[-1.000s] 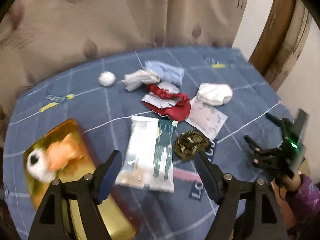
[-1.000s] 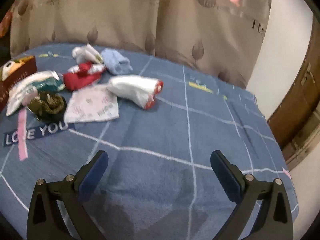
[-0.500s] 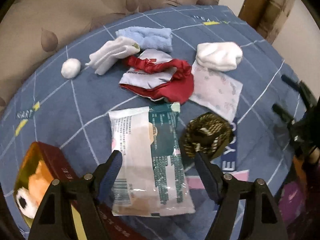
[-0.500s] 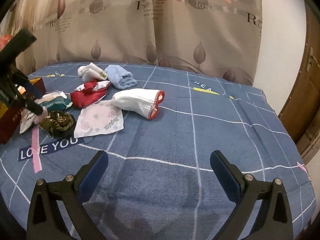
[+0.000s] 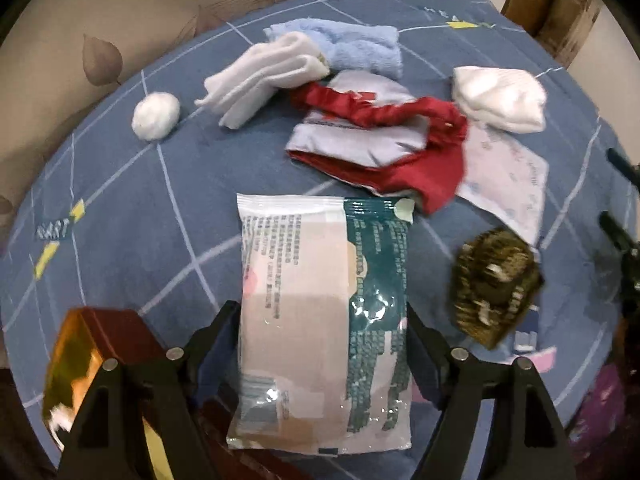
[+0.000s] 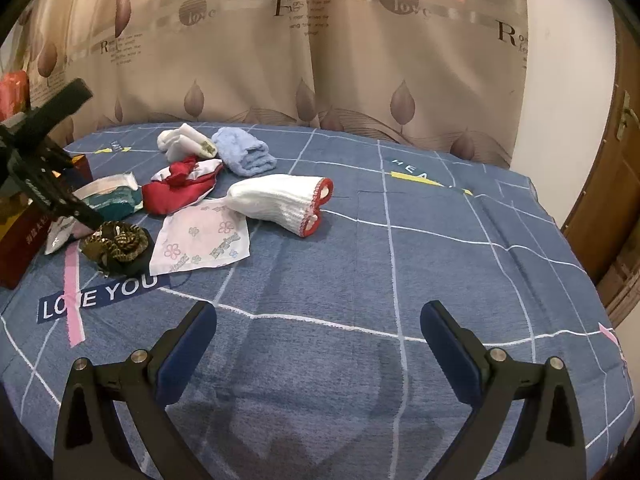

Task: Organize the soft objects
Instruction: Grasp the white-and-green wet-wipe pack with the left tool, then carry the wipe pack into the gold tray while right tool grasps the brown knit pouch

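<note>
On the blue checked cloth lie a white-and-green wipes pack (image 5: 324, 312), a red-and-grey cloth (image 5: 384, 152), a folded white cloth (image 5: 264, 72), a light blue towel (image 5: 356, 46), a cotton ball (image 5: 156, 116), a white sock roll (image 5: 500, 98), a flowered handkerchief (image 5: 508, 176) and a dark patterned bundle (image 5: 494, 280). My left gripper (image 5: 320, 332) is open, its fingers on either side of the wipes pack's near half. My right gripper (image 6: 318, 328) is open and empty over bare cloth, apart from the sock roll (image 6: 280, 200) and handkerchief (image 6: 204, 244).
A red and gold box (image 5: 88, 364) stands at the left by my left gripper; it also shows in the right wrist view (image 6: 20, 244). A beige curtain (image 6: 320, 60) hangs behind the bed. A wooden door (image 6: 616, 184) is at the right.
My left gripper has moved down and forward onto the wipes pack, which now sits between its fingers. My right gripper has hardly moved.
</note>
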Demonstrator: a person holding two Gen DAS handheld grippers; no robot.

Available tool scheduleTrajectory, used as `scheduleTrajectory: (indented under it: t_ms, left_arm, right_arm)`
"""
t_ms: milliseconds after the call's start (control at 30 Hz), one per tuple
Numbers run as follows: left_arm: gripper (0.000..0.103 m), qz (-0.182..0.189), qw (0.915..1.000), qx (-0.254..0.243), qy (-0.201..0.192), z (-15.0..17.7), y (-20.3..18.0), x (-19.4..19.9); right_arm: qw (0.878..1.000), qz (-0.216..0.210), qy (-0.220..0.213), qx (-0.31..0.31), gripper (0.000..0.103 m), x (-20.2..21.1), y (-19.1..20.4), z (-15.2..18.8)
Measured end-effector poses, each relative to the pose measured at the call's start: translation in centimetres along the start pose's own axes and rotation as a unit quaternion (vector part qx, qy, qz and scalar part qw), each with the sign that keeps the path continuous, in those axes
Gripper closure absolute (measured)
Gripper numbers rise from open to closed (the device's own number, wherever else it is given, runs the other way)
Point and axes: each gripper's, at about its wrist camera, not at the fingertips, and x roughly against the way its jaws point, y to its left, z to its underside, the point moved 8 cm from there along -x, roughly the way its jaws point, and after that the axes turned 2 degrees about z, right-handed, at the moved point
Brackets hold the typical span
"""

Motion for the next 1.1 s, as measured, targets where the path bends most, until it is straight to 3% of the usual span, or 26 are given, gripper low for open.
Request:
scheduleTrajectory:
  t_ms: [67, 167, 200, 333, 500, 567, 667, 767, 867, 967, 1100]
  left_arm:
    - [0.018, -0.013, 0.9999, 0.000, 0.003, -0.5, 0.6, -0.8]
    - [0.022, 0.025, 0.9990, 0.035, 0.016, -1.0, 1.4, -1.4]
    - [0.032, 0.028, 0.9984, 0.048, 0.009, -1.2, 1.6, -1.3]
    - [0.049, 0.017, 0.9987, 0.048, -0.006, -1.2, 1.3, -0.4]
    - [0.049, -0.025, 0.9959, 0.060, -0.064, -0.6, -0.5, 3.3]
    - [0.049, -0.007, 0.9932, 0.073, -0.090, 0.4, -1.8, 5.3]
    - [0.049, -0.017, 0.9889, 0.090, -0.117, 2.0, -2.3, 7.7]
    - [0.049, 0.004, 0.9821, 0.127, -0.139, 3.7, -2.2, 9.8]
    - [0.049, 0.011, 0.9745, 0.160, -0.156, 5.4, -1.8, 11.9]
    - [0.049, 0.011, 0.9675, 0.191, -0.166, 7.9, -0.4, 13.5]
    - [0.049, -0.004, 0.9580, 0.233, -0.168, 11.6, 1.8, 15.3]
  right_arm:
    - [1.000, 0.001, 0.000, 0.000, 0.002, 0.0, 0.0, 0.0]
    - [1.000, -0.002, 0.004, 0.002, 0.002, -0.1, 0.2, 0.1]
    - [1.000, -0.002, 0.004, 0.002, 0.002, -0.1, 0.2, 0.1]
    - [1.000, -0.003, 0.003, 0.001, 0.002, -0.1, 0.1, 0.1]
    - [1.000, -0.009, -0.014, 0.001, 0.002, 0.5, 0.3, -0.2]
    - [0.999, -0.027, -0.013, 0.019, 0.002, 0.7, 1.1, -0.2]
    - [0.996, -0.074, -0.009, 0.049, 0.005, 1.2, 3.5, -0.9]
    - [0.984, -0.150, -0.019, 0.091, 0.005, 2.8, 7.8, -2.8]
    - [0.968, -0.191, -0.022, 0.159, 0.007, 3.2, 12.2, -4.4]
    - [0.953, -0.208, -0.008, 0.218, 0.024, 2.2, 15.6, -4.9]
    - [0.934, -0.217, 0.040, 0.281, 0.027, -1.2, 18.9, -4.8]
